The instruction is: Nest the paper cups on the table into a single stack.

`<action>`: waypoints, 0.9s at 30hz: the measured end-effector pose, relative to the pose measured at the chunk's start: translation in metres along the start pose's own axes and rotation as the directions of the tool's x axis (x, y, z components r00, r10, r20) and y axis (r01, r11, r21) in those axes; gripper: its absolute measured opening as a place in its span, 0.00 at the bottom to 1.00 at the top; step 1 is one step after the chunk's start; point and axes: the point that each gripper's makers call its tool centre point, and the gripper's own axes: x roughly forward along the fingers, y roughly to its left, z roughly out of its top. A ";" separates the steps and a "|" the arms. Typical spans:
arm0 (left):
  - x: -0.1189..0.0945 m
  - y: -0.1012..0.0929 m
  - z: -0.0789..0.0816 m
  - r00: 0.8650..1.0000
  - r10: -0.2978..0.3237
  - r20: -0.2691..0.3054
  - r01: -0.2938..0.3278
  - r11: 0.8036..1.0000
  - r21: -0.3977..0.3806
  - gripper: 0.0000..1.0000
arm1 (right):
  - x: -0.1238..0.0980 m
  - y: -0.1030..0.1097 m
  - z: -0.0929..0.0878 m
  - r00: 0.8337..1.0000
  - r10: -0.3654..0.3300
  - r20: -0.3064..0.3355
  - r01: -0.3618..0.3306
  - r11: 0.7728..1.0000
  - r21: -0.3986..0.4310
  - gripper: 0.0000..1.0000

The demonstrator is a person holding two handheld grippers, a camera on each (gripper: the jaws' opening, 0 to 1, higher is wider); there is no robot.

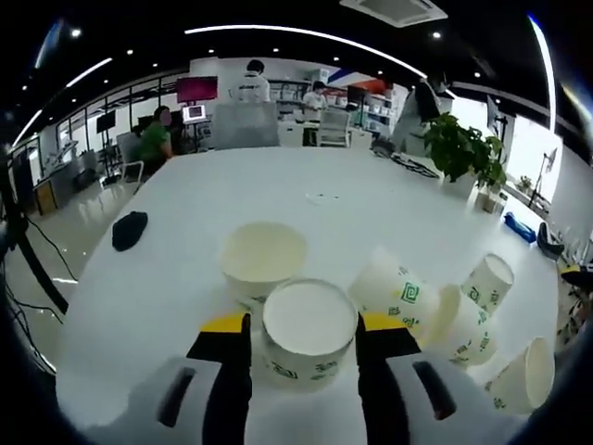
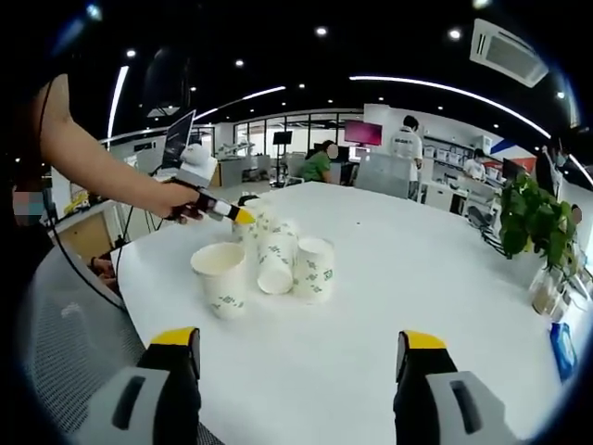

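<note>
One paper cup [image 1: 309,334] sits upright between the left gripper [image 1: 306,348] jaws, gripped at the sides, prob. to drop into the open upright cup [image 1: 263,258] just beyond on the white table [image 1: 352,199]. Tipped cups [image 1: 445,311] lie to the side, near. Right gripper [image 2: 296,357] hangs back w/ jaws wide apart, holding nothing. Black object [image 1: 129,230] well apart; nothing blocks the way.
</note>
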 end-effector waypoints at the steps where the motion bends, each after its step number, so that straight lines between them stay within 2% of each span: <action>1: 0.000 -0.001 0.000 1.000 -0.001 -0.001 0.001 1.000 0.003 0.39 | 0.000 0.000 0.000 1.000 0.000 0.000 0.000 1.000 0.001 0.88; 9: -0.001 -0.004 0.001 1.000 0.005 -0.001 -0.005 1.000 0.005 0.37 | -0.001 0.000 0.001 1.000 -0.002 0.004 0.002 1.000 0.005 0.88; 14: -0.006 -0.010 -0.003 1.000 -0.021 -0.015 0.021 1.000 0.019 0.36 | -0.001 -0.001 0.003 1.000 -0.003 0.014 0.003 1.000 0.007 0.88; 17: -0.013 -0.016 -0.006 0.999 -0.030 -0.019 0.031 0.998 0.061 0.36 | -0.002 -0.001 0.004 1.000 -0.002 0.021 0.002 1.000 0.005 0.88; 21: -0.024 -0.023 -0.005 0.999 -0.042 -0.013 0.043 0.997 0.058 0.36 | -0.002 0.000 0.006 1.000 0.001 0.028 -0.001 1.000 -0.001 0.88; 27: -0.046 -0.036 0.008 0.998 -0.059 0.022 0.057 0.996 0.074 0.36 | -0.003 0.002 0.008 0.999 0.010 0.040 -0.009 1.000 -0.001 0.88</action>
